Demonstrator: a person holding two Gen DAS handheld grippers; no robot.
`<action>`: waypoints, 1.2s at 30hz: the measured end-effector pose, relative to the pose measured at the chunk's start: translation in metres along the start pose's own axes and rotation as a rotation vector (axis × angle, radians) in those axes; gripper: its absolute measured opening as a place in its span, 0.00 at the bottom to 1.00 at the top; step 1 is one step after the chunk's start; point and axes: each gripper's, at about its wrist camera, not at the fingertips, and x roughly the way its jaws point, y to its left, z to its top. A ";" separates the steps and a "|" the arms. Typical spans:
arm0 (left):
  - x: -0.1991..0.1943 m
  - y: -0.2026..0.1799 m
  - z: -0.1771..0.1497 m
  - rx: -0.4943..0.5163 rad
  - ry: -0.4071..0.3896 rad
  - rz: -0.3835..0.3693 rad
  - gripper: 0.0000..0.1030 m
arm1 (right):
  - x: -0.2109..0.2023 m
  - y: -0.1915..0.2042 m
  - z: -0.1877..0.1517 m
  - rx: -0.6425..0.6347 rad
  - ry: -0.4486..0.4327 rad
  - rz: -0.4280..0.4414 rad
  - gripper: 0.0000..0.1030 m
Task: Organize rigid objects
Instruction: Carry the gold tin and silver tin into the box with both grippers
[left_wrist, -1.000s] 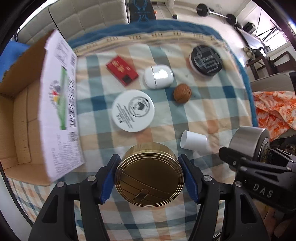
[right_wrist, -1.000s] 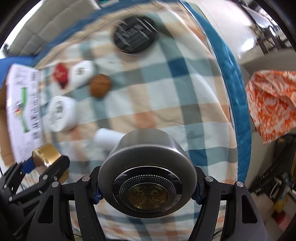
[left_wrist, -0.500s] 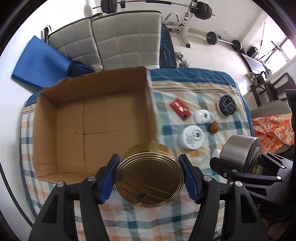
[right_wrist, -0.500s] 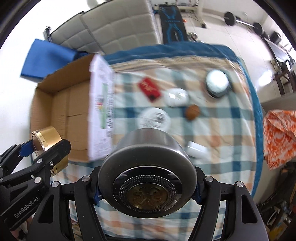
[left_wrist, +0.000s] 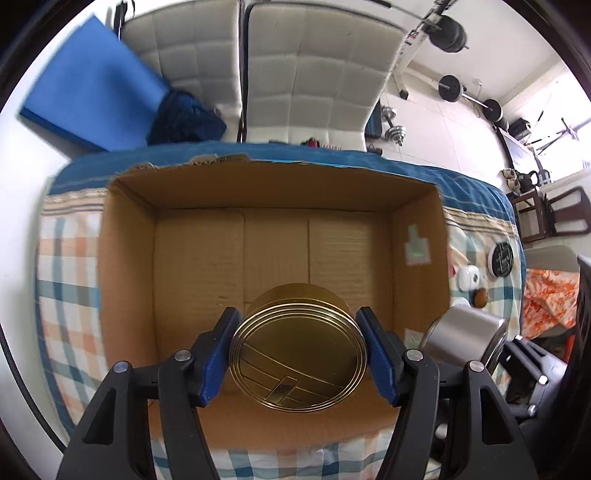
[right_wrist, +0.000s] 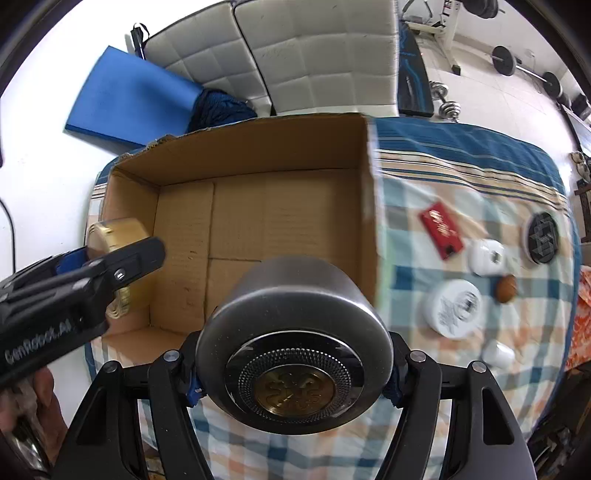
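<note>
The left gripper is clamped on a round gold metal tin above the open brown cardboard box. At its 3 o'clock, the right gripper grips a silver cylindrical metal tin over the box's near edge.

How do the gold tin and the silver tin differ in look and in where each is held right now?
The gold tin is shiny brass-coloured with a plain lined face; the silver tin is dull grey with a dark face and gold emblem. The gold tin looks shallow, the silver tin deeper-walled. The left gripper clamps the gold tin, the right gripper the silver. Both are round, held on edge over the open cardboard box.
</note>
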 end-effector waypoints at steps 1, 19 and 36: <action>0.007 0.007 0.006 -0.015 0.015 -0.015 0.61 | 0.008 0.005 0.006 -0.003 0.003 -0.007 0.71; 0.117 0.044 0.062 -0.100 0.199 -0.088 0.61 | 0.125 0.022 0.091 -0.023 0.111 -0.098 0.71; 0.102 0.055 0.053 -0.128 0.229 -0.073 0.72 | 0.139 0.008 0.099 0.005 0.168 -0.145 0.75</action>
